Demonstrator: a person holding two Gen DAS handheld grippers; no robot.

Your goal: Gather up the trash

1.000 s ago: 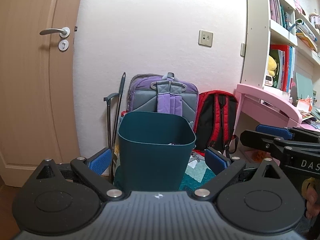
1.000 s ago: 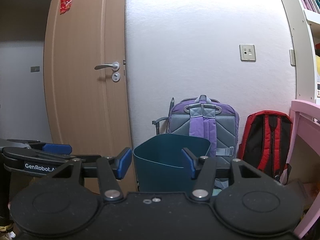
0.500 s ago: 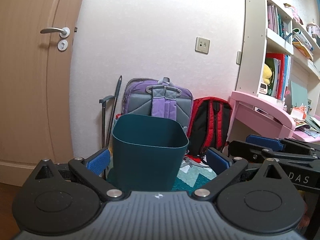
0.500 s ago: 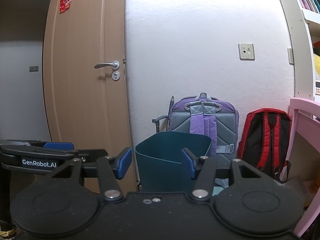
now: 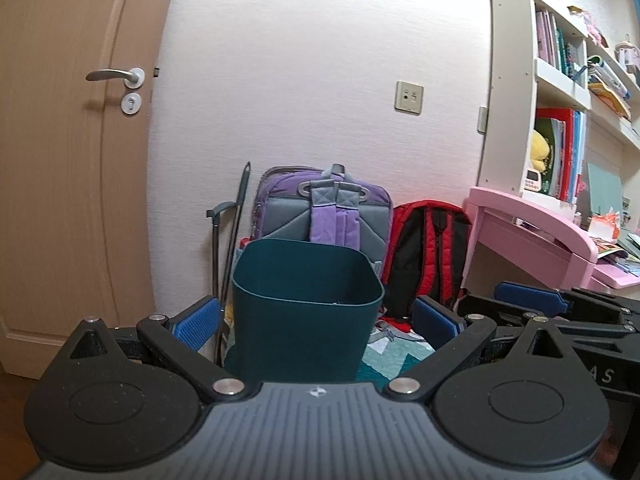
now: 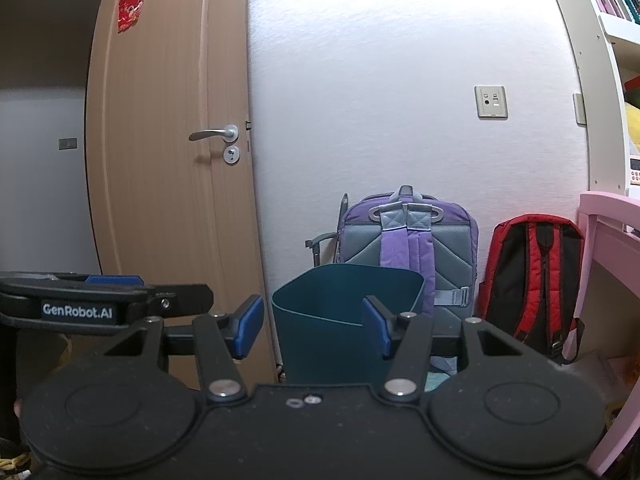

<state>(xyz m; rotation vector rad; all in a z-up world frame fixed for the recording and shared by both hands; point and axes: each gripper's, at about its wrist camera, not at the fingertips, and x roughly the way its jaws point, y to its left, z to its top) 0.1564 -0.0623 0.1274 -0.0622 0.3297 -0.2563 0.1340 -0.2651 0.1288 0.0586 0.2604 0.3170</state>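
A dark teal trash bin (image 5: 304,344) stands on the floor against the white wall, in front of a purple backpack (image 5: 324,208). My left gripper (image 5: 318,320) is open and holds nothing; the bin shows between its blue pads (image 5: 198,322), farther off. In the right wrist view my right gripper (image 6: 313,330) is also open and empty, with the bin (image 6: 320,344) a short way beyond its blue pads (image 6: 250,330). Each gripper appears in the other's view: the right gripper (image 5: 532,304) at the right edge, the left gripper (image 6: 112,280) at the left edge.
A red and black backpack (image 5: 428,256) leans beside the purple one. A pink desk (image 5: 532,232) and a white bookshelf (image 5: 516,92) fill the right side. A wooden door (image 6: 168,184) stands left of the bin. A patterned teal mat (image 5: 392,356) lies by the bin.
The left wrist view has shifted slightly, showing more of the shelf top. Both grippers keep the same opening and the bin has not moved.
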